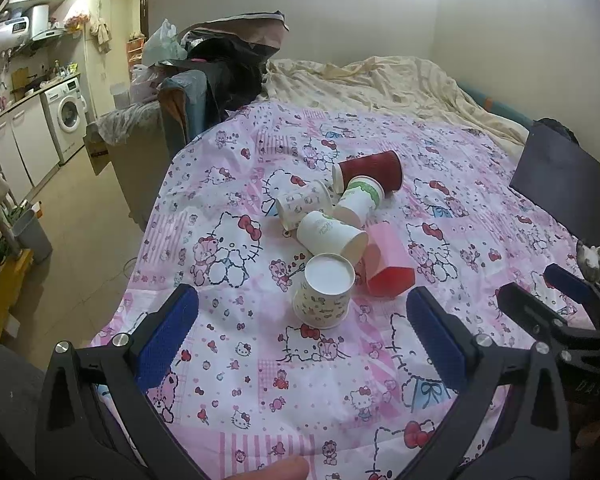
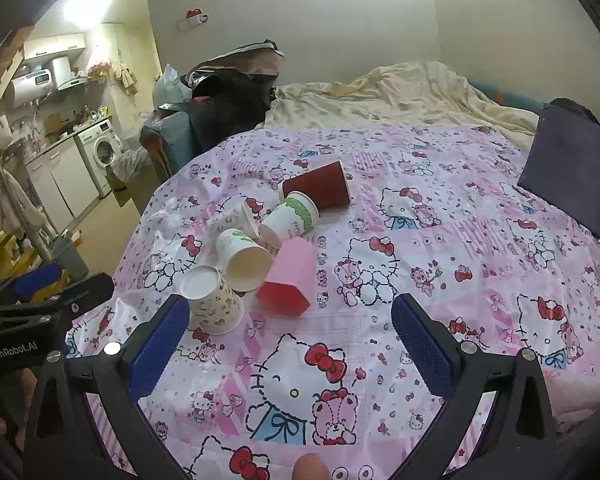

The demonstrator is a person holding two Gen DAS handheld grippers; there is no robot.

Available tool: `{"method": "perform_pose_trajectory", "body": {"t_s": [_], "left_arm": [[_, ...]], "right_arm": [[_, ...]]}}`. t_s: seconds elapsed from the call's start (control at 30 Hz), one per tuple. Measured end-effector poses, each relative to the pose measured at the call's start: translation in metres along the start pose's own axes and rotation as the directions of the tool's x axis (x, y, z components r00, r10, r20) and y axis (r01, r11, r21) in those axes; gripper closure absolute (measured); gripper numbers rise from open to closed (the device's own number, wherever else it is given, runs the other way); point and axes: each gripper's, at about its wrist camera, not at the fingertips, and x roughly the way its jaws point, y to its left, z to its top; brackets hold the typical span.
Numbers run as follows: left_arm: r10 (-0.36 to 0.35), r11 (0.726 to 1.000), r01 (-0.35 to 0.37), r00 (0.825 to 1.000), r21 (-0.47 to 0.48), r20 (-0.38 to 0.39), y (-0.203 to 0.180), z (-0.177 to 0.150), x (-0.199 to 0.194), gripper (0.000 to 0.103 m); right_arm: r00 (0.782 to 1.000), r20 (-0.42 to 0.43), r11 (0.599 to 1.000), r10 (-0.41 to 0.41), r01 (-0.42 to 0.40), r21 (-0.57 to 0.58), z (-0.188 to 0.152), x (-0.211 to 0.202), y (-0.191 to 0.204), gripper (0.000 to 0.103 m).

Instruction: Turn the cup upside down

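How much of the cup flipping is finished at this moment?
One patterned cup already stands upside down, base up. Nothing is in hand: the left gripper and right gripper are both open and empty. Five cups lie on their sides, among them the red cup and pink cup.

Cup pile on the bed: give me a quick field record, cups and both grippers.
surface: pink Hello Kitty sheet on a bed
upside-down cup: patterned paper cup, base up, nearest the cameras
pink hexagonal cup: on its side, mouth toward camera
white cups with green print: on their sides
small patterned cup: on its side
dark red cup: on its side, farthest
left gripper: open, empty, short of the pile
right gripper: open, empty
contact: none
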Motion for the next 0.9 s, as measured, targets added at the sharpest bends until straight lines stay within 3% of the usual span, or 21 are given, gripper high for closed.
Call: {"method": "perform_pose_trajectory", "body": {"t_s": [0.9], "left_arm": [[0.003,1.0,-0.003,1.0,-0.005,0.004,0.0025,0.0018,-0.0006,0.0]], "right_arm": [[1.0,-0.01,1.0,0.001,-0.001,0.008,-0.0001,0.0036,-0.0019,0.0]]}}
